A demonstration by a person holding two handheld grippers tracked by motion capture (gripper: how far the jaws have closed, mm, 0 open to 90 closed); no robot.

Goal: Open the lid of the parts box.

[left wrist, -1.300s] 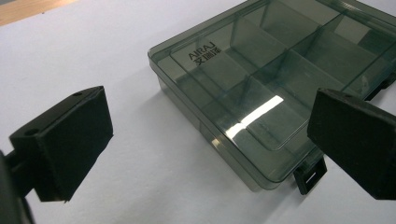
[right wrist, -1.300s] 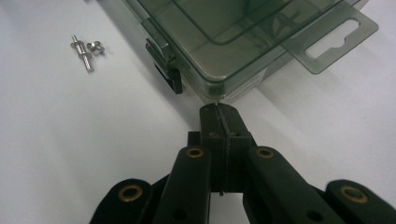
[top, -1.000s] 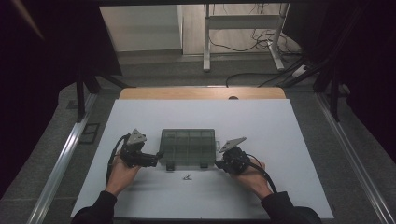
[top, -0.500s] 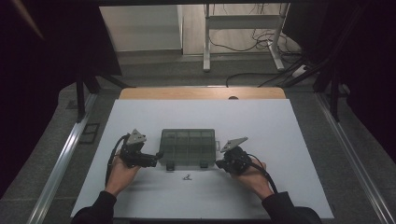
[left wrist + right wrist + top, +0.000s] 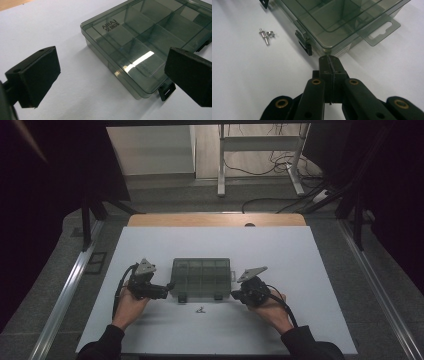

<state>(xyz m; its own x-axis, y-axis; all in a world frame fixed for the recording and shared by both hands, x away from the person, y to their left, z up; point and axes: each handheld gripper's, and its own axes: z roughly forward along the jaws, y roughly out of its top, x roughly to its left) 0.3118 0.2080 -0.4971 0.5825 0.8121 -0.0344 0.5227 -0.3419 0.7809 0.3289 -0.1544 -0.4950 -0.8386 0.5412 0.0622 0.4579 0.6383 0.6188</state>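
- The smoky clear compartment box (image 5: 201, 277) lies flat on the white worktop (image 5: 300, 270), at about the middle of its near half, with its lid down on the base.
- Both black latches (image 5: 182, 297) on the near edge look fastened (the one in the right gripper view (image 5: 304, 45) sits flush against the wall), so I judge that opening has not begun.
- The left tool (image 5: 161, 291) sits just at 9 o'clock of the box, by its near left corner; in the left gripper view its jaws stand wide apart, with the corner of the box between them and touching neither pad.
- The right tool (image 5: 236, 295) is at about 4 o'clock of the box; its jaws are pressed together on nothing, the tip just short of the near right corner.
- A small metal pin and a nut-like piece (image 5: 266, 35) lie loose on the worktop at 6 o'clock of the box, just in front of the latches and untouched.
- The compartments seen through the lid look empty (reflections hide part of them).
- Judging by this, everything is left to do: steady the box, release both latches, lift the lid, then most likely put the loose hardware in a compartment.
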